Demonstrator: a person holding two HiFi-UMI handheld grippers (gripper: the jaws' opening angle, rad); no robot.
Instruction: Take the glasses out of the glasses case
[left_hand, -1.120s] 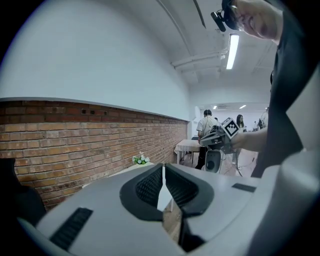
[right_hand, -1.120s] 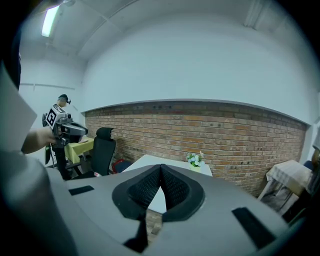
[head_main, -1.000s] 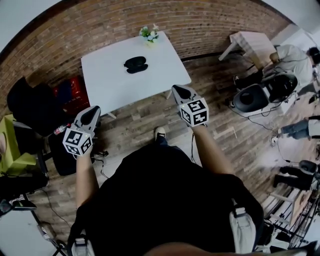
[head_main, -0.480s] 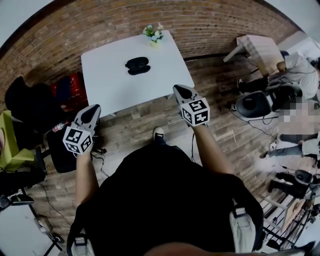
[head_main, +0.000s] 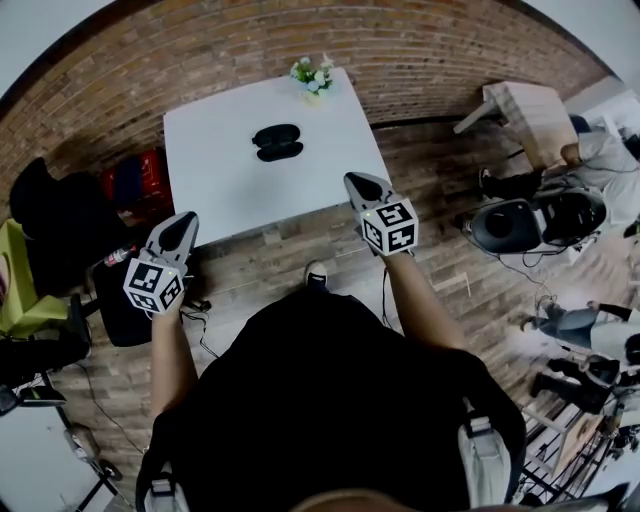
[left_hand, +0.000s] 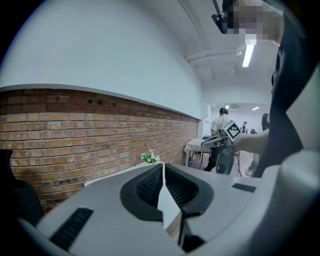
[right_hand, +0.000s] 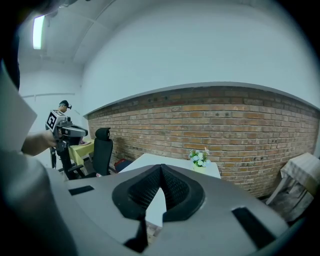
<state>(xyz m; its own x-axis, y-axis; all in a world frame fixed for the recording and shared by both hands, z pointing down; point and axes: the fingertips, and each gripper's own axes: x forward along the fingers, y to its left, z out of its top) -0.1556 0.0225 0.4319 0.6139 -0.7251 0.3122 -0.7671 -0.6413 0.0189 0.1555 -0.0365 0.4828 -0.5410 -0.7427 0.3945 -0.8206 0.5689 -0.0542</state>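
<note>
1. Fingers (left_hand: 147, 186) of the left gripper (head_main: 186, 220) are seen closed tip to tip, with nothing held between them. The ribbed black pads (right_hand: 172, 190) of the right gripper (head_main: 358, 181) are likewise pressed together at the tips and are empty.
2. A brick wall (head_main: 200, 50) of rough red-brown courses is curved across the top of the head view, behind the table.
3. A wood-plank floor (head_main: 290, 255) is spread below, and both grippers are held above it.
4. The left forearm (head_main: 170, 350) and right forearm (head_main: 425, 300) are stretched forward from the body. Both grippers are pointed toward the table, with the right one carried further forward.
5. A white table (head_main: 215, 175), rectangular with a smooth matt top, is set against the wall. The right gripper's tip is seen just beside its near right corner, while the left gripper is held apart from its near left corner.
6. The glasses case (head_main: 278, 142), black and rounded, is laid near the middle of the table's far half, well apart from both grippers. Whether it is open cannot be told.
7. A small bunch of white flowers (head_main: 313, 75) with green leaves is placed at the table's far edge.
</note>
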